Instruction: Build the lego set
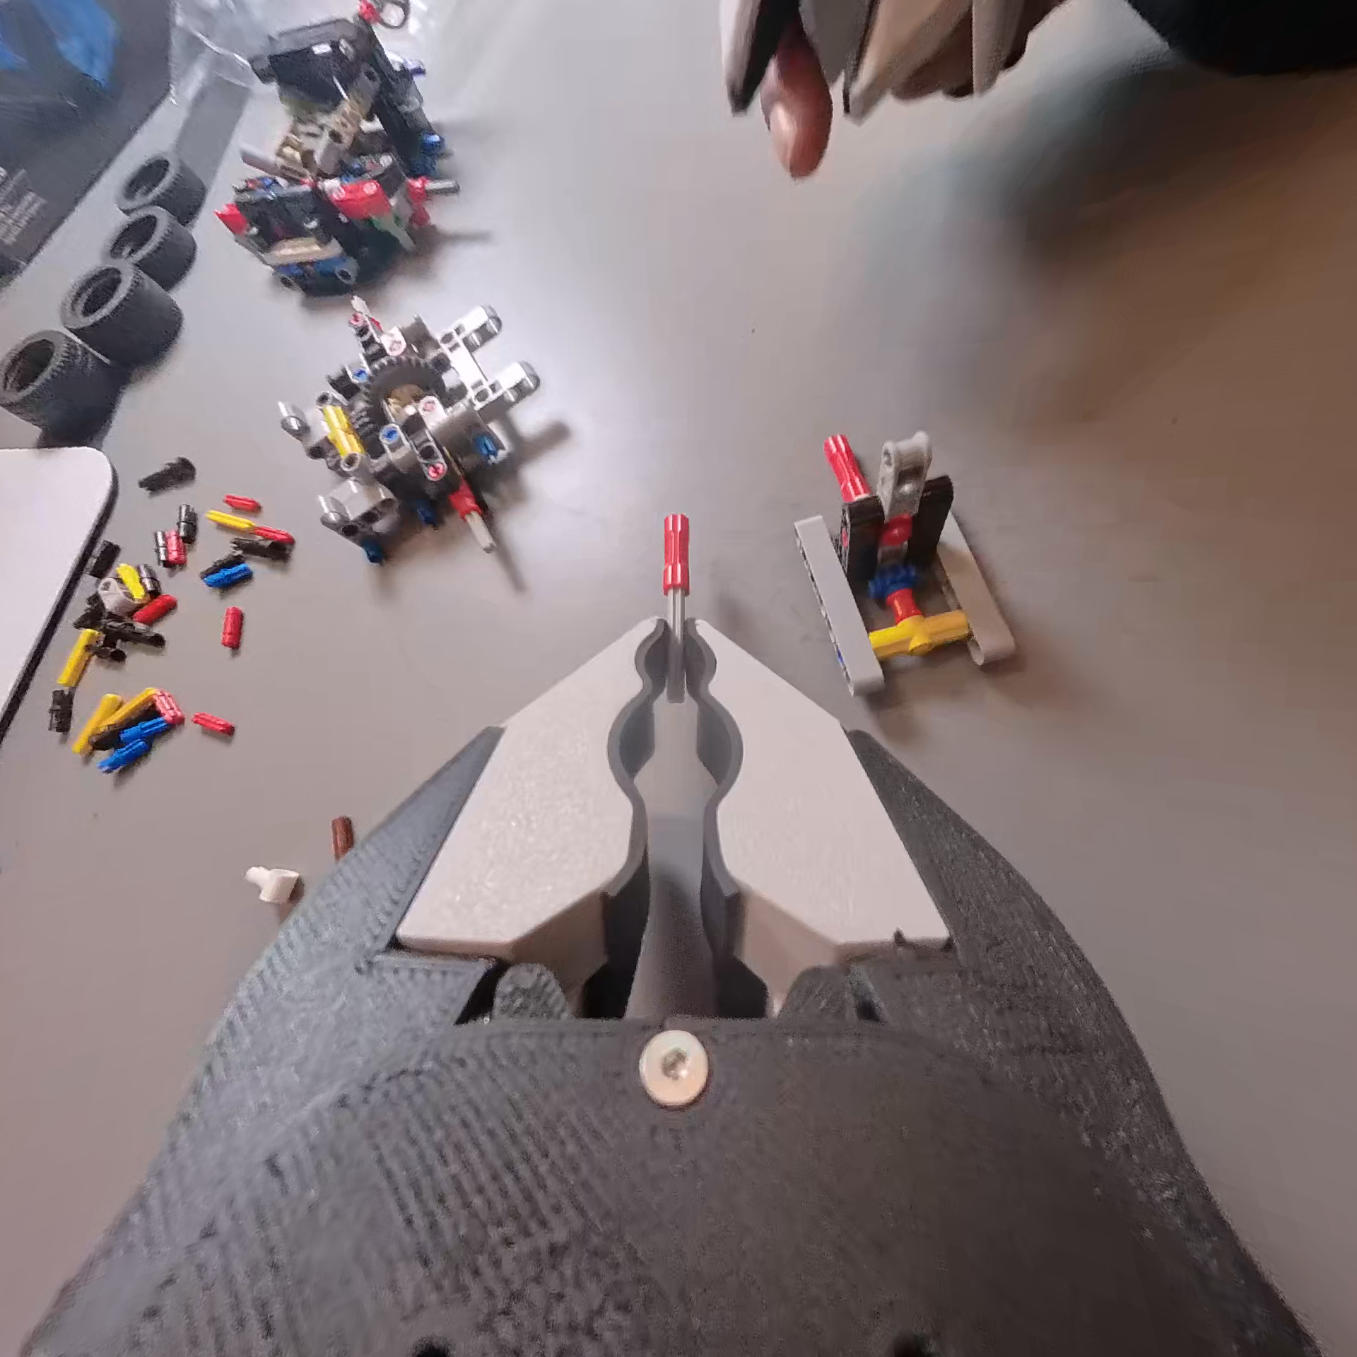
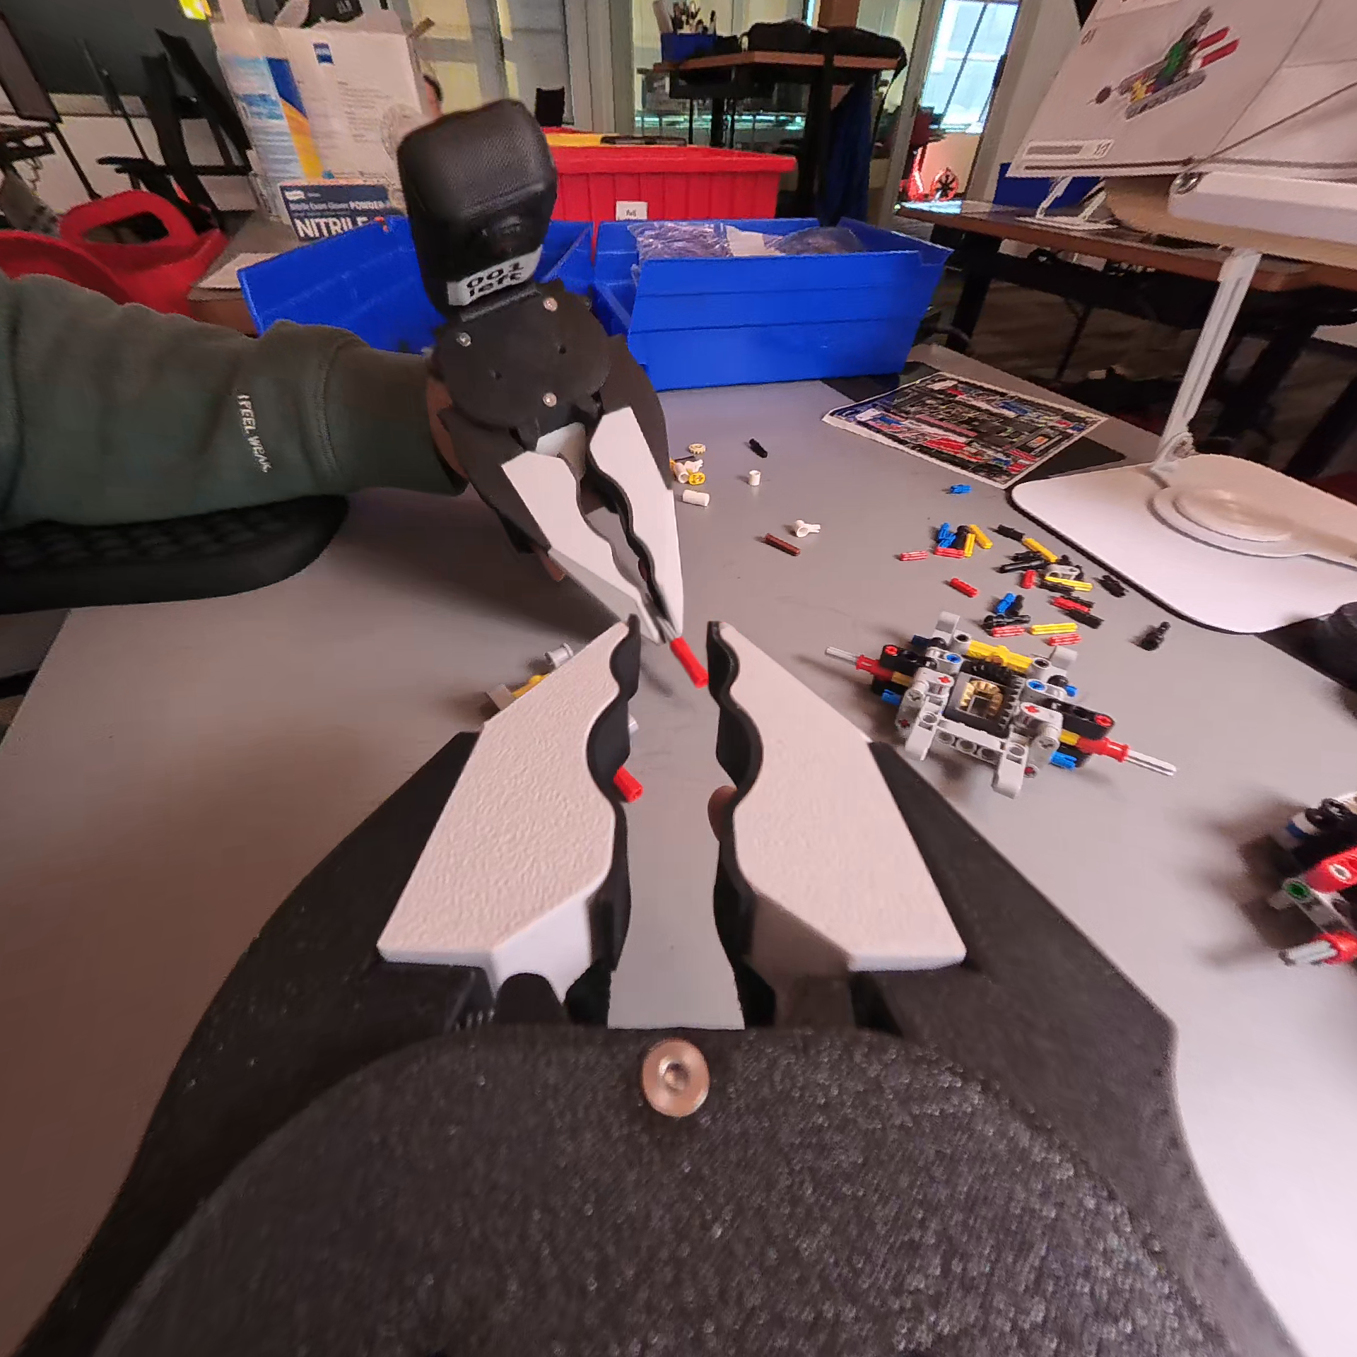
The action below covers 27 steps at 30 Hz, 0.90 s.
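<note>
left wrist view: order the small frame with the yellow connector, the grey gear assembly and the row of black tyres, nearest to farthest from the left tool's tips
From the left tool:
1. Small frame with the yellow connector, just right of the tips.
2. Grey gear assembly, ahead to the left.
3. Row of black tyres, far left by the table edge.

— Any writing to be read?
— Yes. A white label [image 2: 493, 283] on the left tongs [image 2: 664, 624], white lettering on the green sleeve [image 2: 250, 433] behind them, print on a blue box [image 2: 334, 209] farther back, and a printed sheet [image 2: 962, 426] to their right.
</note>
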Each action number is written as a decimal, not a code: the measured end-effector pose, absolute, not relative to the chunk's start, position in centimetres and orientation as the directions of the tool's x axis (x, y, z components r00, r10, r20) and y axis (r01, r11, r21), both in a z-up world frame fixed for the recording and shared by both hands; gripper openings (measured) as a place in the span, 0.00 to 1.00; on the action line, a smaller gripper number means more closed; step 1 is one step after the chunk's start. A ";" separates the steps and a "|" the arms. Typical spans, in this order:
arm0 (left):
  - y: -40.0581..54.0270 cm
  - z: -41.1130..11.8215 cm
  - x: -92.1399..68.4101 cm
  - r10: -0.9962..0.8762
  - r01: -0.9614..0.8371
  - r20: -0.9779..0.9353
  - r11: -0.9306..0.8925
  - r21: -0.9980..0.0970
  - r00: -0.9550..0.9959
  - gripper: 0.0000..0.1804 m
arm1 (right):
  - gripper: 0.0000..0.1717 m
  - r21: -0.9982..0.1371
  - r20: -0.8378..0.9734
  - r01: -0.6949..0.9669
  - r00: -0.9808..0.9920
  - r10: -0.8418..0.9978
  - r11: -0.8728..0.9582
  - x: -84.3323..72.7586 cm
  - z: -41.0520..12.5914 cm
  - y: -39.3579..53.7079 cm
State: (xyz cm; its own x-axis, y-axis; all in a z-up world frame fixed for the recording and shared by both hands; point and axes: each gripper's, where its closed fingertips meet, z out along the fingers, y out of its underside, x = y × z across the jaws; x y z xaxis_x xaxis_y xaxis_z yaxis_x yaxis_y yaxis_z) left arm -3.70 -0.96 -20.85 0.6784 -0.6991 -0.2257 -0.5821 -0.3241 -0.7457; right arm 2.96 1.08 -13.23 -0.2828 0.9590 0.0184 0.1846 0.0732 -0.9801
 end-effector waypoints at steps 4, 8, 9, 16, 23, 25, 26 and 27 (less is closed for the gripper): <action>-1.3 -21.9 -3.1 -0.728 -0.602 -0.202 -0.340 -0.723 0.655 0.01 | 0.09 -0.978 0.011 0.195 -0.279 0.960 0.068 3.1 -13.4 1.3; -1.3 -22.0 -2.9 -0.722 -0.602 -0.211 -0.337 -0.724 0.659 0.01 | 0.09 -0.975 0.021 0.205 -0.278 0.960 0.081 3.0 -13.8 1.1; -1.3 -22.0 -3.0 -0.720 -0.598 -0.209 -0.339 -0.727 0.662 0.01 | 0.09 -0.975 0.022 0.208 -0.277 0.961 0.082 3.0 -13.8 1.1; -1.3 -22.0 -3.1 -0.698 -0.565 -0.193 -0.352 -0.746 0.690 0.02 | 0.08 -0.975 0.012 0.213 -0.259 0.966 0.069 2.8 -14.0 1.2; -1.0 -20.7 -3.5 -0.649 -0.456 -0.127 -0.369 -0.810 0.750 0.13 | 0.09 -0.968 -0.047 0.249 -0.225 0.973 0.011 2.6 -14.6 1.9; -0.9 -20.2 -3.9 -0.622 -0.414 -0.107 -0.373 -0.831 0.775 0.14 | 0.09 -0.966 -0.055 0.257 -0.211 0.976 0.001 2.5 -14.7 2.1; -0.7 -20.0 -4.2 -0.600 -0.388 -0.096 -0.378 -0.841 0.794 0.14 | 0.09 -0.966 -0.057 0.258 -0.200 0.978 -0.003 2.4 -14.8 2.3; -0.5 -19.7 -4.6 -0.571 -0.355 -0.080 -0.390 -0.850 0.817 0.13 | 0.09 -0.965 -0.059 0.261 -0.188 0.980 -0.008 2.4 -14.8 2.5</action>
